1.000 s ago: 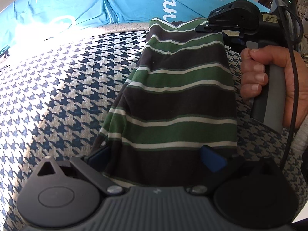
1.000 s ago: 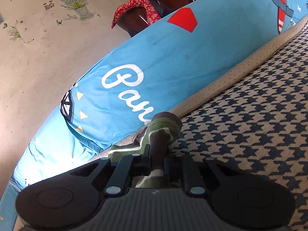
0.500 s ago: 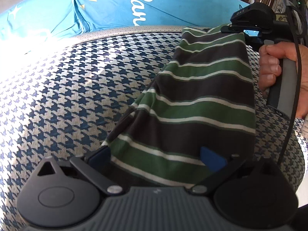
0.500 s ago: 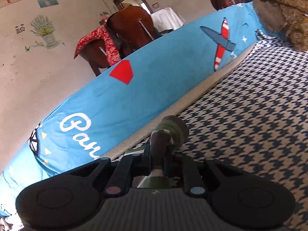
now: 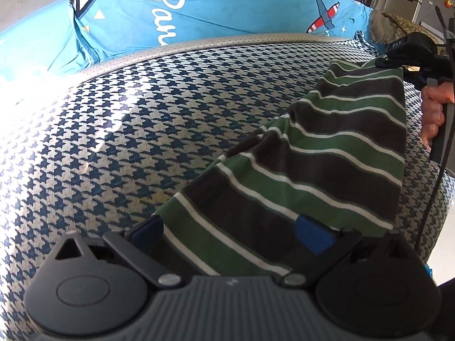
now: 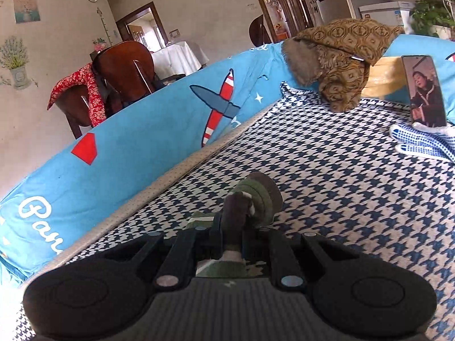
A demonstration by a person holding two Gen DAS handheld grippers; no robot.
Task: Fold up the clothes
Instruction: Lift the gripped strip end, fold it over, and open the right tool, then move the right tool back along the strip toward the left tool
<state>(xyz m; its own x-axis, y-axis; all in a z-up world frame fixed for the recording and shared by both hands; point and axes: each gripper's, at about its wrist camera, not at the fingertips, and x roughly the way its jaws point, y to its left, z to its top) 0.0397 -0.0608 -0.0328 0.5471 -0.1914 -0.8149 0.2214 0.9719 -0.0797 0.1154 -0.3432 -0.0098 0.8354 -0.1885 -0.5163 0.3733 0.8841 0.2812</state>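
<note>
A striped garment (image 5: 327, 156) in green, dark grey and white hangs stretched over the houndstooth sofa seat (image 5: 142, 128). Its near end passes between the blue pads (image 5: 312, 236) of my left gripper (image 5: 229, 231), whose fingers stand wide apart, open around the cloth. Its far end is pinched in my right gripper (image 5: 398, 56), held by a hand (image 5: 435, 113) at the right edge. In the right wrist view my right gripper (image 6: 231, 221) is shut on a bunched fold of the garment (image 6: 256, 199), just above the seat.
A blue printed cushion cover (image 5: 199, 14) runs along the seat's back edge. At the far end lie a brown patterned cloth (image 6: 347, 54), a propped phone (image 6: 426, 91) and dotted work gloves (image 6: 423, 142). A wooden chair (image 6: 125, 68) stands behind the sofa.
Both grippers have swung to the right along the seat with the garment between them. The garment now sits further right in the left wrist view. The grips are unchanged.
</note>
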